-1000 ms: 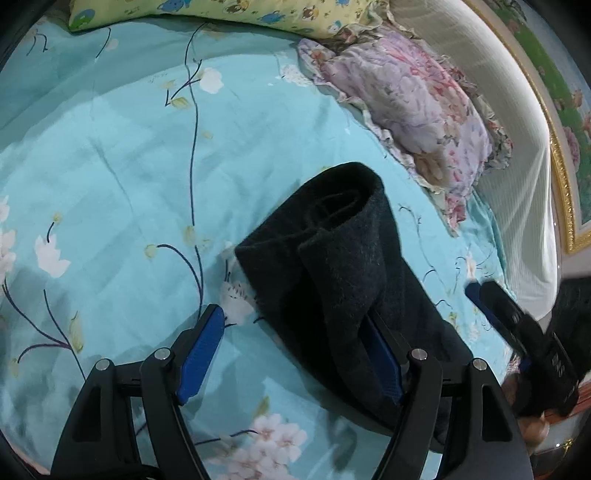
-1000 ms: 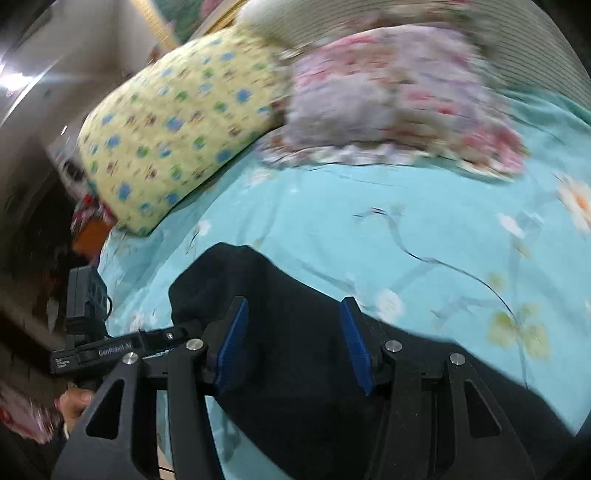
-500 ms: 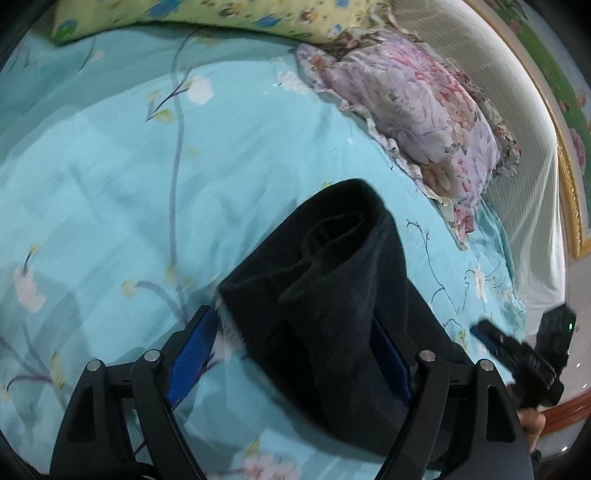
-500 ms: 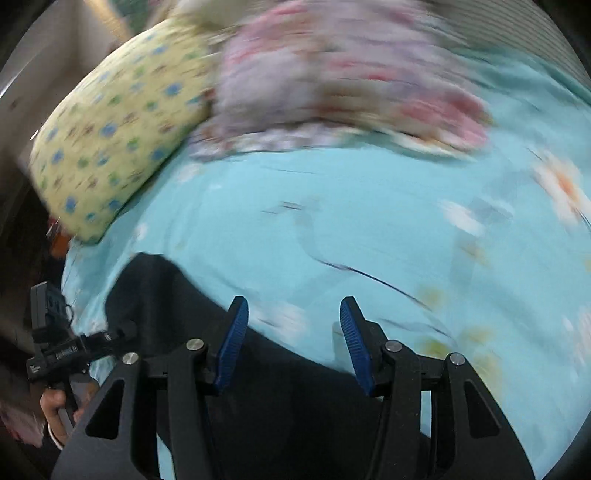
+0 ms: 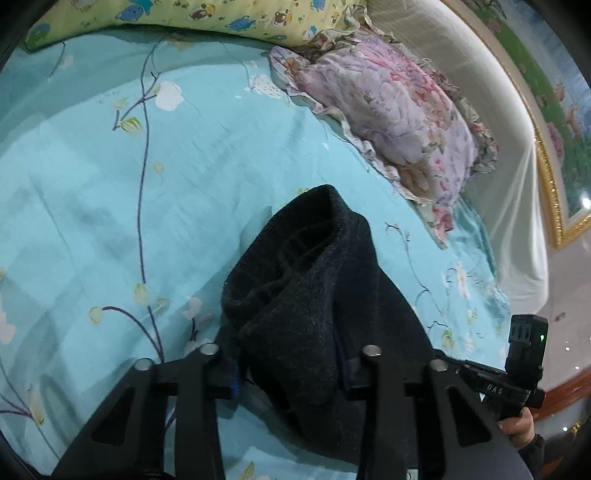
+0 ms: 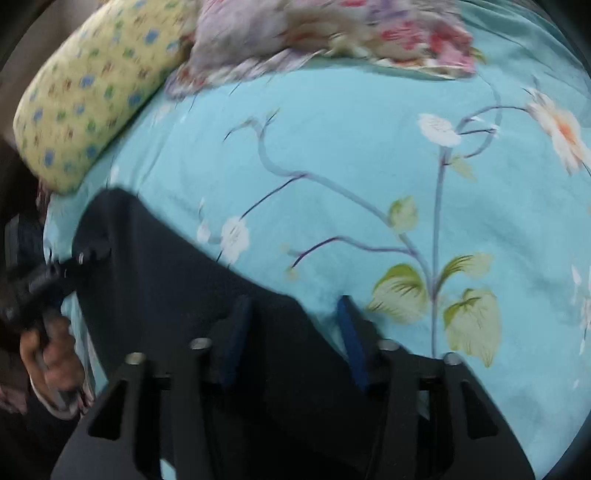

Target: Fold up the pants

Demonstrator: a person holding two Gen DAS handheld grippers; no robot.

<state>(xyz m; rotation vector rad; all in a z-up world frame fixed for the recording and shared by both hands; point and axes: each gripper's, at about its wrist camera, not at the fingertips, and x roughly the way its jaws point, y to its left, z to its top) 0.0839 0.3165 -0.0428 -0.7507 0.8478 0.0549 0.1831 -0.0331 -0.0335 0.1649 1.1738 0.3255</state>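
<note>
Dark charcoal pants (image 5: 310,295) lie on the turquoise floral bedsheet (image 5: 110,206), one end bunched into a thick fold with an open hem. My left gripper (image 5: 288,369) has closed in around that bunched fold; the cloth fills the gap between the jaws. In the right wrist view the pants (image 6: 177,288) spread flat toward the left edge of the bed. My right gripper (image 6: 291,332) is open, with the pants' edge lying between its blue pads (image 6: 349,336). The right gripper body also shows in the left wrist view (image 5: 517,369).
A yellow patterned pillow (image 5: 221,14) and a pink-purple floral pillow (image 5: 388,110) lie at the head of the bed, against a white padded headboard (image 5: 509,166). In the right wrist view the same pillows (image 6: 92,92) sit at the top. The bed edge is at the left (image 6: 55,229).
My left gripper has narrowed from wide open onto the bunched end of the pants. My right gripper has swung along the pants' edge, staying open.
</note>
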